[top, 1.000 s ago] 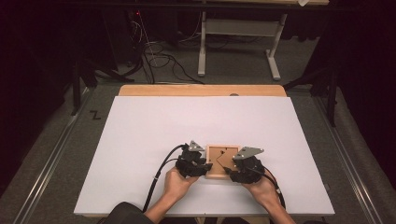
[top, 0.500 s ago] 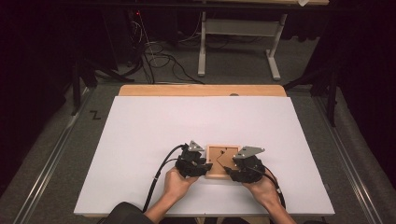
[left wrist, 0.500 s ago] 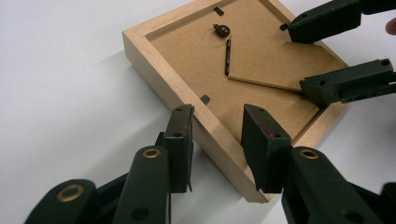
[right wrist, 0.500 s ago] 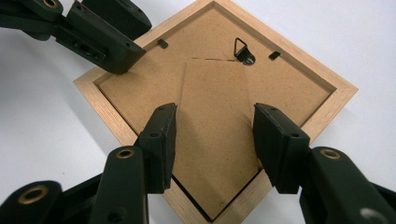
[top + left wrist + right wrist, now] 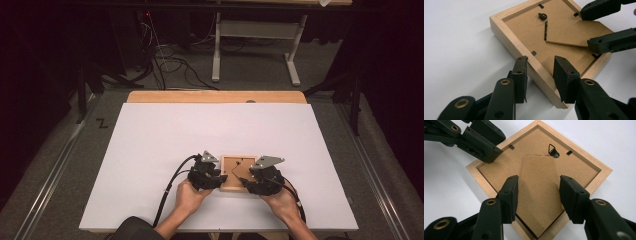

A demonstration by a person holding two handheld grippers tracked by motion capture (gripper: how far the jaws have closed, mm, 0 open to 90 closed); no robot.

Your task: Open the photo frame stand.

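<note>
A light wooden picture frame lies face down on the white table, its brown backing board up. My left gripper stands at the frame's left rail, one jaw outside on the table and one inside on the backing, shut on that rail. My right gripper comes in at the near right corner, and its jaws press both side edges of the cardboard easel stand, which sits slightly lifted. A metal hanger sits at the stand's hinge. Each gripper view also shows the other gripper: the right, the left.
Small black turn clips hold the backing in the frame. The white sheet covers a wooden tabletop whose far edge shows. Beyond it on the floor are cables and a desk's white legs. Metal rails run along both sides.
</note>
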